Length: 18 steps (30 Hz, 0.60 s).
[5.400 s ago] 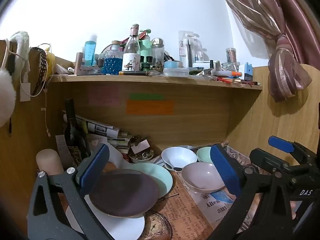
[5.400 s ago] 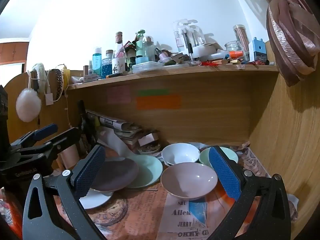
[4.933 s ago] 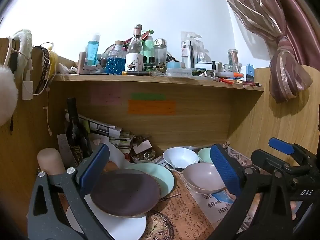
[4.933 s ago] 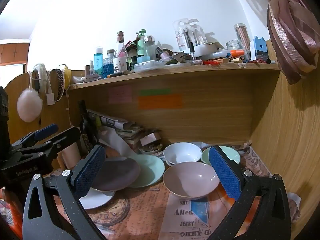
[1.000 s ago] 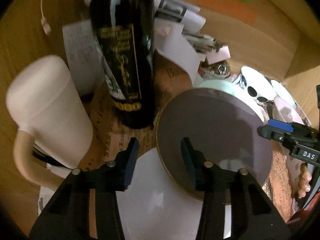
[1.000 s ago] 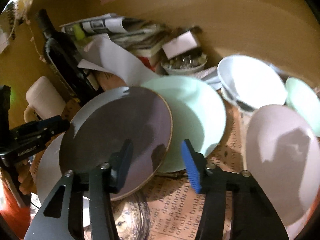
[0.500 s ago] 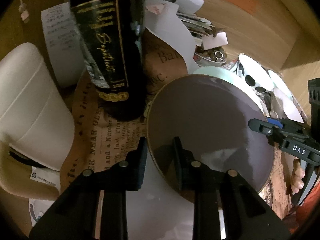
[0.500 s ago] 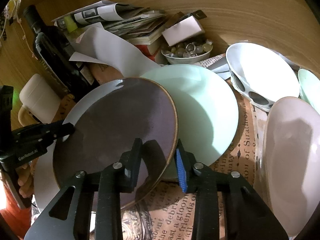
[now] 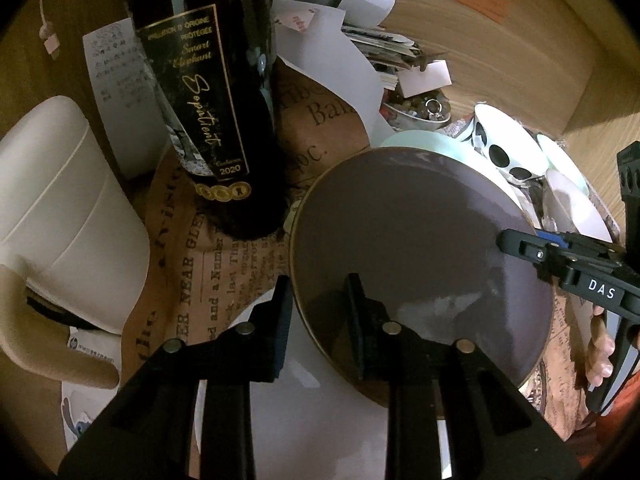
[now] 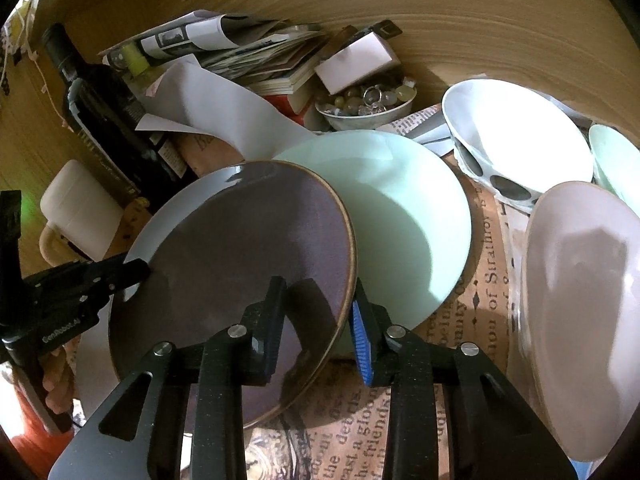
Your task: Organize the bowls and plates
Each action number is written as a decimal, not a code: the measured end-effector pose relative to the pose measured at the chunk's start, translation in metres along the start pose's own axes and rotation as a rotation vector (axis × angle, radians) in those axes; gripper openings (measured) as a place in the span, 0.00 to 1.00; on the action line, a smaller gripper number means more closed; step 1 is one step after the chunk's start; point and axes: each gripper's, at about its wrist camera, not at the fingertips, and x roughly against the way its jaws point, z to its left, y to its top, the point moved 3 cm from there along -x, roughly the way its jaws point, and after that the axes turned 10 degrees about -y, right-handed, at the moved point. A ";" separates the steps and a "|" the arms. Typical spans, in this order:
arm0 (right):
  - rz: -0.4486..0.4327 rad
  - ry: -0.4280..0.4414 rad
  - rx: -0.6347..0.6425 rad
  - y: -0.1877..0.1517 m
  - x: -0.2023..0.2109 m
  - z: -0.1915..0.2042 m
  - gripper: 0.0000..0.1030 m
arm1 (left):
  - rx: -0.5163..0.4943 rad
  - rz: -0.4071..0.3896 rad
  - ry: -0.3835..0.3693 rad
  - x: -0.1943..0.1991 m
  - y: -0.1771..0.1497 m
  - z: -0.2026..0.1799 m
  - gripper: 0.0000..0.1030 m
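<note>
We grip the brown plate (image 10: pixel 248 264) at centre frame with both left gripper (image 9: pixel 318 312) and right gripper (image 10: pixel 316 312); uneven lifting could tip it against the wine bottle (image 9: pixel 208 92), upper left.

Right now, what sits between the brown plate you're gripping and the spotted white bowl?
The mint green plate lies between them in the right wrist view, partly under the brown plate and short of the spotted white bowl.
</note>
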 end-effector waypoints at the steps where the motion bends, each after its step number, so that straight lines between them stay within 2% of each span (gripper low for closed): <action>1: -0.005 -0.002 0.002 -0.001 0.002 0.000 0.26 | 0.005 -0.003 0.000 0.001 0.000 0.000 0.25; 6: -0.025 -0.001 0.016 -0.005 0.010 0.003 0.24 | 0.024 -0.023 0.027 0.006 -0.004 -0.003 0.25; 18: -0.089 -0.009 0.014 -0.016 0.048 0.000 0.24 | 0.034 -0.075 -0.007 0.036 -0.017 -0.019 0.25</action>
